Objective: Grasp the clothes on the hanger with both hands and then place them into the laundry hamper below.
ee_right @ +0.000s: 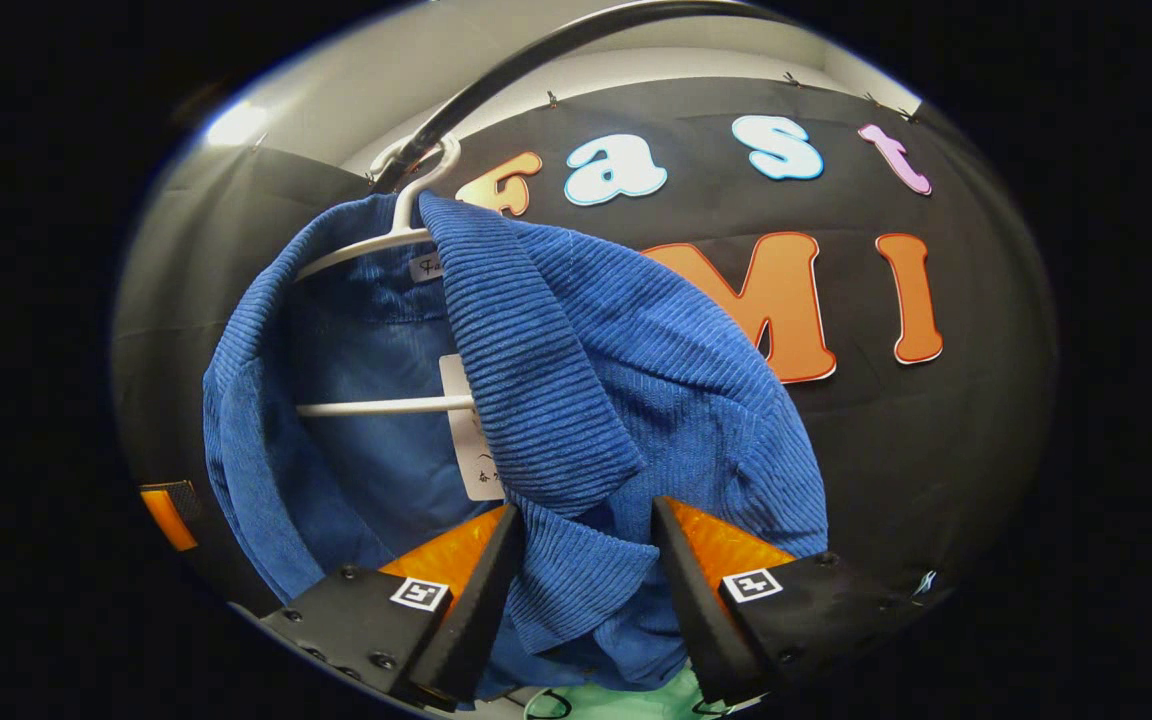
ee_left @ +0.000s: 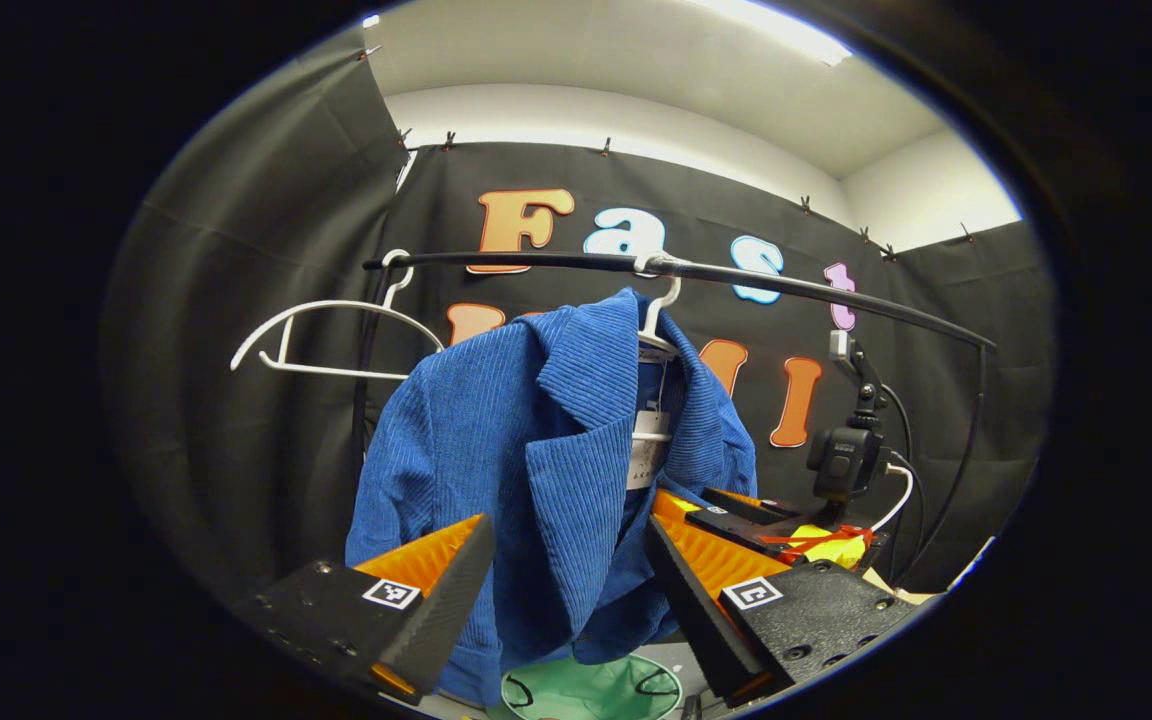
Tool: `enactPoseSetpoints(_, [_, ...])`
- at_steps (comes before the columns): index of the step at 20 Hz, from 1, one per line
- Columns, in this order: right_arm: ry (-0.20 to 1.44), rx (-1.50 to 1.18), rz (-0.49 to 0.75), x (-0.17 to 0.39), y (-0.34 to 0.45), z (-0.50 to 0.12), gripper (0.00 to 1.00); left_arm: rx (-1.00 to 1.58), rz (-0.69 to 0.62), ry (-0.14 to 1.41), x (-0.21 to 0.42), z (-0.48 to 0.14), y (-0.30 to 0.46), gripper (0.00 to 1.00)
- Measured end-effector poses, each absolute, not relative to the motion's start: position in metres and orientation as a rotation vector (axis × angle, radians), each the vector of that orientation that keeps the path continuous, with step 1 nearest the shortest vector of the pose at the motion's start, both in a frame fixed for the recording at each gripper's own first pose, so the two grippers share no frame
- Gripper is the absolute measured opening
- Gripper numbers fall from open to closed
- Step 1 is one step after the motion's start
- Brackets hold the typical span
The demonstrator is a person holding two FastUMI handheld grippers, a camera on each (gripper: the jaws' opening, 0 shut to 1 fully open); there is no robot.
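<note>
So far nothing of the task is finished: the blue corduroy jacket (ee_left: 536, 470) hangs on its white hanger (ee_left: 658, 318) from the dark rail (ee_left: 736, 275) across the upper middle of the left gripper view, and the green laundry hamper (ee_left: 591, 690) waits at the bottom centre, directly under it. Both grasps and the drop into the hamper are left.

Left gripper (ee_left: 564, 570): jaws apart, the jacket's front panel between them, neither finger visibly pressing. Right gripper (ee_right: 581, 560): jaws also spread, straddling a fold below the lapel at lower centre of the right gripper view; whether the cloth touches them I cannot tell.

The jacket is ribbed, soft, open at the front, with a pale tag (ee_right: 471, 430) inside. 1 empty hanger (ee_left: 331, 335) sits at upper left of the left gripper view.
</note>
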State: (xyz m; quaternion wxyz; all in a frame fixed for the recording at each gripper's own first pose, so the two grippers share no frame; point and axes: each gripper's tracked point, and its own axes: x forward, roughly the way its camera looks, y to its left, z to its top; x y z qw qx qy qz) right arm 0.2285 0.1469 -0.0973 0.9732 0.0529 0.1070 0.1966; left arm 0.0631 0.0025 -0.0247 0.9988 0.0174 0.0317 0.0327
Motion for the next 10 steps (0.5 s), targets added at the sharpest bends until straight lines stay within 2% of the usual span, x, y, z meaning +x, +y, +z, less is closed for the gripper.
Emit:
enactPoseSetpoints(3, [0.231,0.131,0.413,0.231,0.15,-0.102,0.7,0.029,0.077,0.071,0.068,-0.028,0.007,0.95])
enactPoseSetpoints(5, [0.24,0.146,0.424,0.23,0.151,-0.102,0.47,0.037,0.087,0.078,0.071,-0.032,0.01,0.95])
enactPoseSetpoints(6, [0.245,0.151,0.425,0.23,0.151,-0.103,0.36,0.04,0.091,0.082,0.074,-0.034,0.013,0.92])
enactPoseSetpoints(7, [0.246,0.154,0.429,0.229,0.151,-0.103,0.15,0.041,0.093,0.086,0.078,-0.036,0.014,0.92])
enactPoseSetpoints(9, [0.24,0.155,0.427,0.229,0.148,-0.101,0.17,0.043,0.097,0.092,0.085,-0.041,0.015,0.95])
enactPoseSetpoints(10, [0.239,0.157,0.424,0.227,0.146,-0.1,0.17,0.044,0.101,0.096,0.09,-0.045,0.017,0.92])
